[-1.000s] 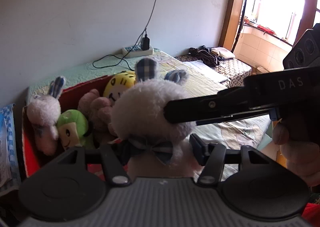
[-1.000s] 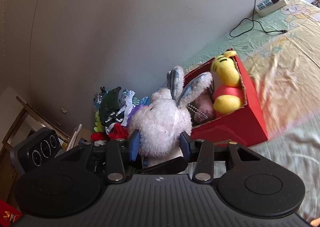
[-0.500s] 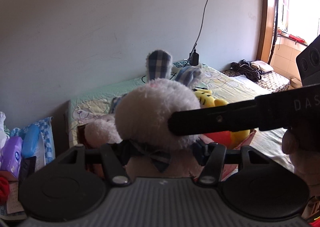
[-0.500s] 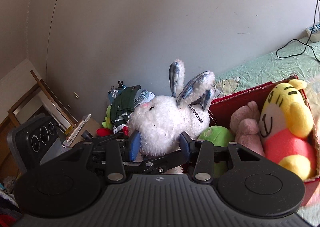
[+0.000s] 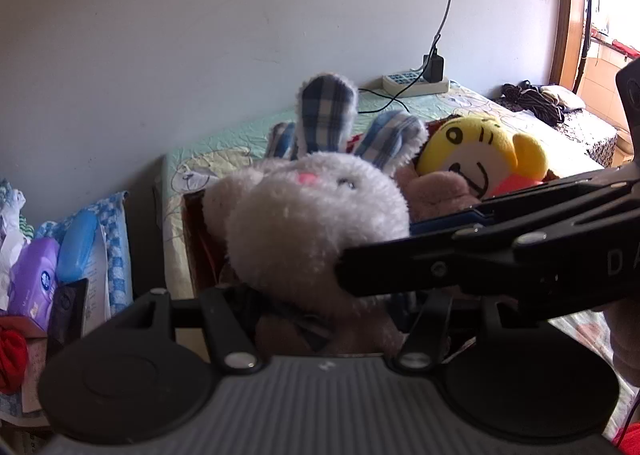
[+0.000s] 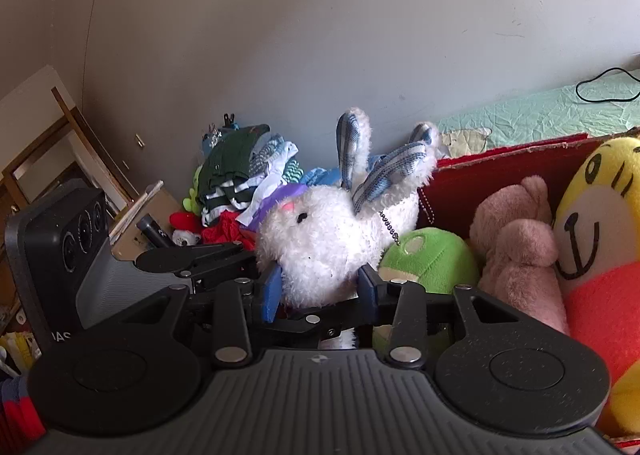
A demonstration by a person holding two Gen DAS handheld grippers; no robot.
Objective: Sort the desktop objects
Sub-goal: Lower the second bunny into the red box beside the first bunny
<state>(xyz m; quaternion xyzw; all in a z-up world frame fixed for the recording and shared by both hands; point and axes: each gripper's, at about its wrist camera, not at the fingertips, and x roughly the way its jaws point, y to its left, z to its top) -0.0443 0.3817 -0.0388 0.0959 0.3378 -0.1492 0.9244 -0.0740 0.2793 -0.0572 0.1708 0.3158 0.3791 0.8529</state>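
A white plush rabbit [image 6: 320, 243] with blue plaid ears sits at the near end of a red box [image 6: 504, 163] on a pale green bedspread [image 5: 224, 147], crowded by a green plush [image 6: 432, 259], a pink plush bear [image 6: 516, 251] and a yellow-faced plush in an orange top [image 6: 600, 247] packed in beside it. Behind the rabbit, against the grey wall [image 6: 320, 35], a heap of folded clothes [image 6: 240, 171] and small toys fills the corner; a white power strip [image 5: 416, 85] with a black plug lies farther along the bed. The right gripper [image 6: 320, 291] is clamped on the rabbit's body, its blue-padded fingers [image 6: 272, 293] pressing in from both sides. The left gripper [image 5: 320, 319] reaches in from the rabbit's other side, level and close, with the toy's lower body and dark bow between its fingers [image 5: 218, 307]; the rabbit's head and the right gripper's black bar cross in front, so I cannot tell whether those fingers actually pinch the toy or stand just clear of it. In the left wrist view a hand [image 5: 624, 339] shows only at the right edge, cut off. A purple pack [image 5: 34, 283] and a blue checked packet [image 5: 92, 251] lie at the left edge, their print too blurred to read.
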